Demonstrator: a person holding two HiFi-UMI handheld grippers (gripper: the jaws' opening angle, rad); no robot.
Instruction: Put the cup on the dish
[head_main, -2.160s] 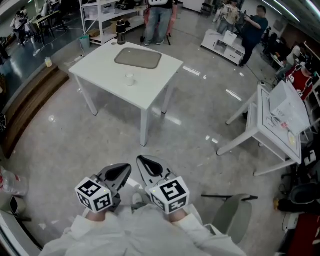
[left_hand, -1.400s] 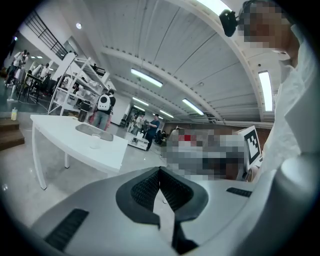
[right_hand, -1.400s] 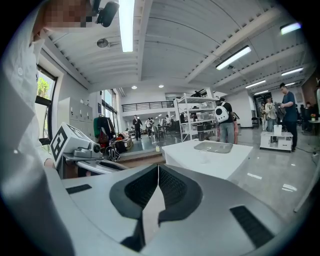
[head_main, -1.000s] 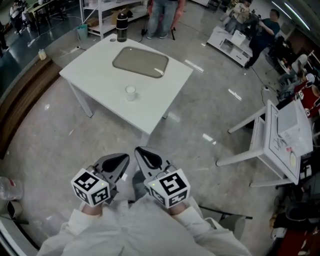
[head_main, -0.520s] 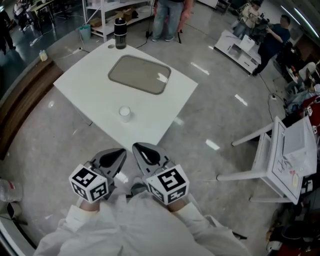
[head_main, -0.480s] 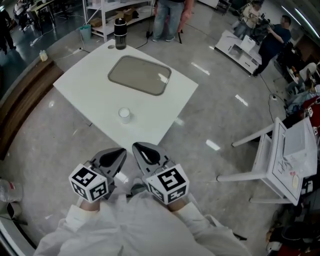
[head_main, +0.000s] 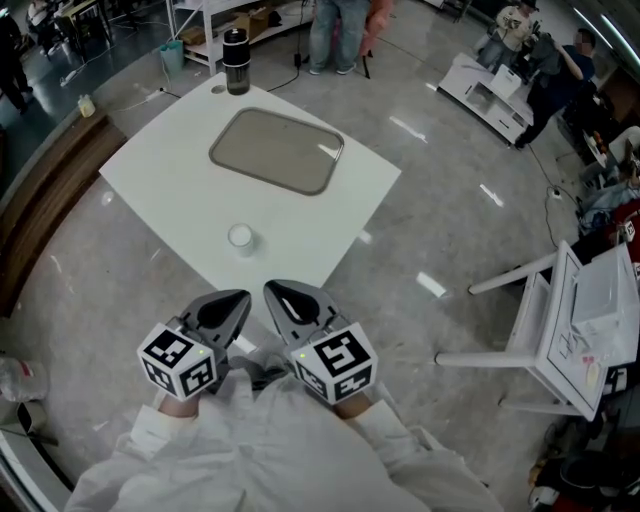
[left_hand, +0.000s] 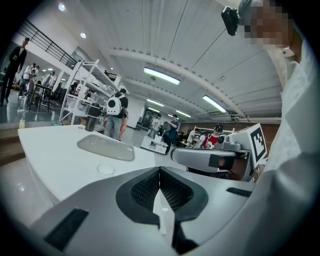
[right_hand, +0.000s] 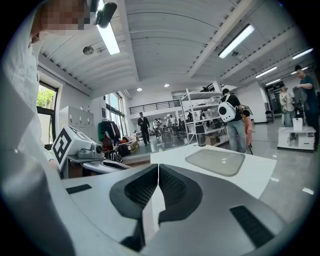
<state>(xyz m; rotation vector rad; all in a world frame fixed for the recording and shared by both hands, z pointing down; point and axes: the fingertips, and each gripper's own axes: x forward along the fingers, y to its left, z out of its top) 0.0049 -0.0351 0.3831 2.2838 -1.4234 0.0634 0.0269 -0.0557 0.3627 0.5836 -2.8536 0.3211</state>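
Note:
A small white cup (head_main: 240, 237) stands near the front corner of the white table (head_main: 170, 190); in the left gripper view the cup (left_hand: 105, 169) is low on the tabletop. Behind it lies the dish, a grey rounded tray (head_main: 277, 150), also seen as the dish (left_hand: 106, 147) and the dish (right_hand: 216, 161). My left gripper (head_main: 241, 299) and right gripper (head_main: 271, 290) are held side by side close to my body, short of the table's corner. Both are shut with nothing between the jaws (left_hand: 159, 170) (right_hand: 158, 167).
A black bottle (head_main: 235, 47) stands at the table's far corner, past the dish. A person's legs (head_main: 335, 30) are behind the table. Metal shelving (head_main: 210, 15) is at the back left, another white table (head_main: 590, 310) to the right, and people at the back right.
The table, cup and dish have come nearer in the head view as I approach. Both grippers stay shut and keep their place in front of my body.

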